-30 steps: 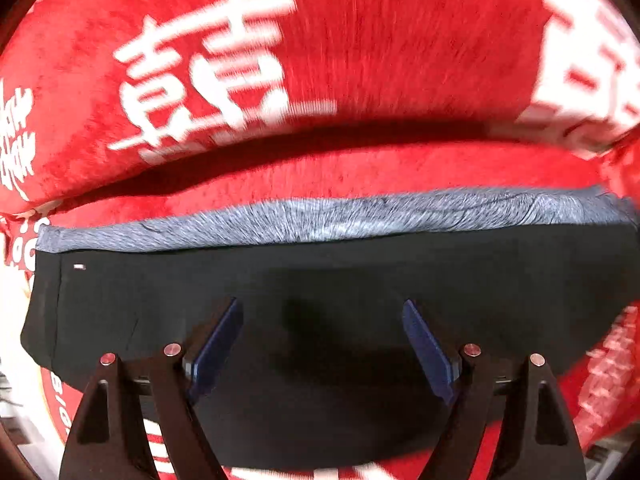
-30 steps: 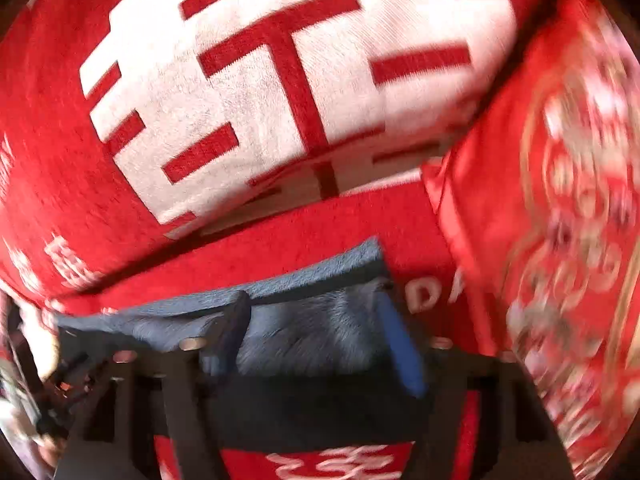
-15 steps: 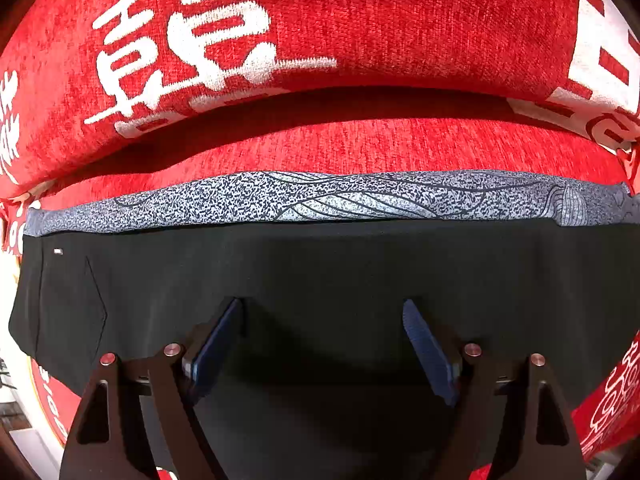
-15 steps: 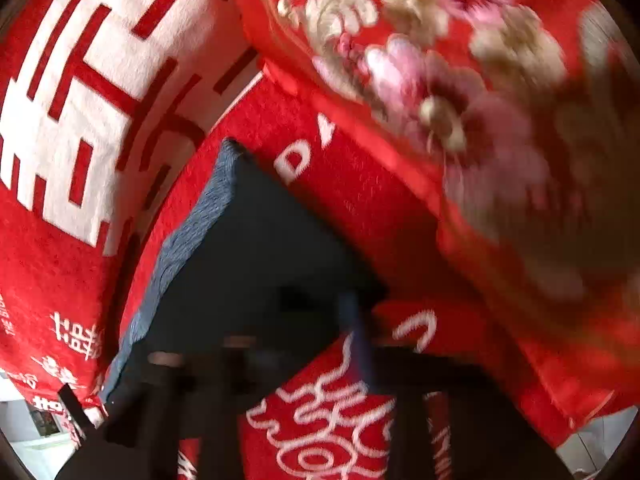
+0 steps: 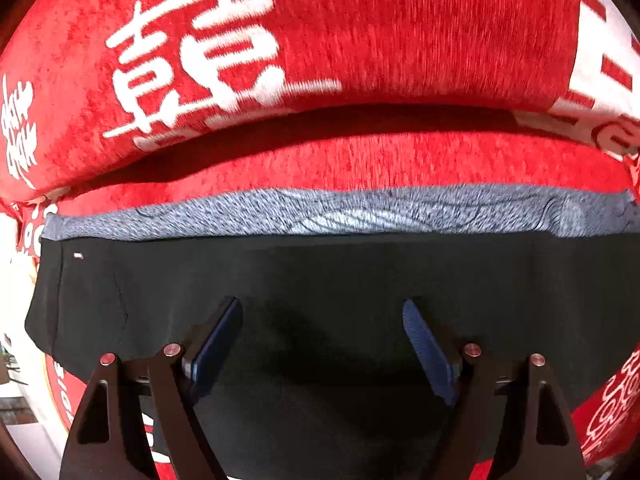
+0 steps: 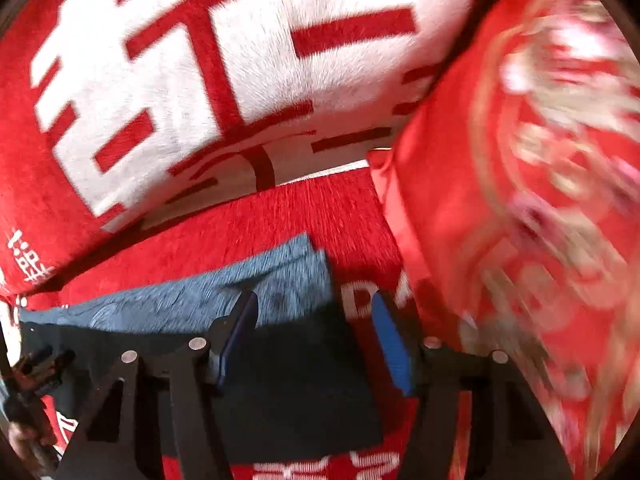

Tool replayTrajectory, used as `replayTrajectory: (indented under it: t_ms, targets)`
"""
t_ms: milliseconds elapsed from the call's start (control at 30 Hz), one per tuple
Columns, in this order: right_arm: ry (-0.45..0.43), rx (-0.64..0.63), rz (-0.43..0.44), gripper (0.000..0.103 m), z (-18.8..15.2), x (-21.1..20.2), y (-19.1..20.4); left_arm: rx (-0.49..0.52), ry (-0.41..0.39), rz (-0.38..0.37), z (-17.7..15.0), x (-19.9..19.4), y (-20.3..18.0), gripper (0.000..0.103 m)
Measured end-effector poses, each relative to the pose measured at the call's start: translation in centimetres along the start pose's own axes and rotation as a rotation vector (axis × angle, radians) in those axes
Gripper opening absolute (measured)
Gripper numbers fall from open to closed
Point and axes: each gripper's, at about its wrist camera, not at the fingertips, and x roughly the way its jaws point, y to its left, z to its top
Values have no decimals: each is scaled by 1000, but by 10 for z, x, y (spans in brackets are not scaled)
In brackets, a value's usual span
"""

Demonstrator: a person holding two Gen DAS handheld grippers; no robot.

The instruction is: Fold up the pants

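The pants (image 5: 360, 280) are black, folded into a broad flat band, with a blue-grey patterned waistband (image 5: 320, 214) running along the far edge and a tiny white tag (image 5: 79, 255) near the left end; a faint pocket seam shows beside it. They lie flat on a red cover (image 5: 380, 160) printed with white characters, seemingly a sofa seat. The left gripper (image 5: 322, 336) points down over the middle of the black cloth, its jaws wide apart and nothing between the blue pads (image 5: 424, 344); whether the tips touch the cloth I cannot tell. The right gripper (image 6: 316, 332) is over the right end of the pants (image 6: 296, 380), its jaws opening: the left finger stands over the waistband (image 6: 192, 300), the right one over the red cover just past the pants' edge, so the corner lies between them unpinched. Behind the pants rises a red cushion (image 6: 208, 80) with a large white character. A red cushion with floral pattern (image 6: 540, 200), blurred, crowds in close on the right, beside the right gripper. The left gripper shows at the far left edge of the right wrist view.
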Motion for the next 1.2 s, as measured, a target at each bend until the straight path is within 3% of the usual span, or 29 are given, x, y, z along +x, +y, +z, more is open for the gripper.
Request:
replayTrajectory:
  t_ms: [33,67,100,133,267,333,400,433,467,500,633,767,833,867,933,1033,1200]
  targets:
    - [23,15,5,53,6,10,-2,-3,9,0,-1,4,-1,84]
    - [69,37,23,13,10,23,-7,-10,9,0,-1,8,-1,84]
    - [126,70,54,9,12,36,-12,-22,-2,-3,-3,8,0,84]
    - [129,94,72,9,14,37,-15,-30,-2,-3,-3,8,0,84]
    - [-12,43,158,8,24,3,-13,-72,-35,23,-1,-6,2,84]
    - [31,33,163,9,30,12,-15,-69,-40,35,3,-5,1,84]
    - [146,1,109,13,29,40,-16,-55,23,47,8,9,-1,84]
    - [158,-9,82,18,27,44,-16,-64,24,42,9,9,0,84]
    - [136,-7,50,28,26,37,-16,-72,22,40,12,5,1,84]
    - [101,4,37,31,24,28,-15,-71,2,34,16,-1,2,84]
    - [-24,-22,111,32,0,-25,1,-68,-58,15,30,-13,1,84]
    - [53,-140,194,32,-22,-9,41,-50,-53,4,47,2,-25,84]
    - [71,-176,185,32,-22,10,55,-34,-42,34,56,16,-35,84]
    - [91,-192,154,32,-15,30,60,-36,-44,37,58,22,-36,89]
    - [43,-193,114,28,-11,41,52,-55,-61,60,62,26,-27,97]
    - [9,-100,29,28,-10,30,28,-88,-32,64,54,20,2,97]
    - [32,2,42,44,-32,-7,14,-136,8,94,25,-6,54,97]
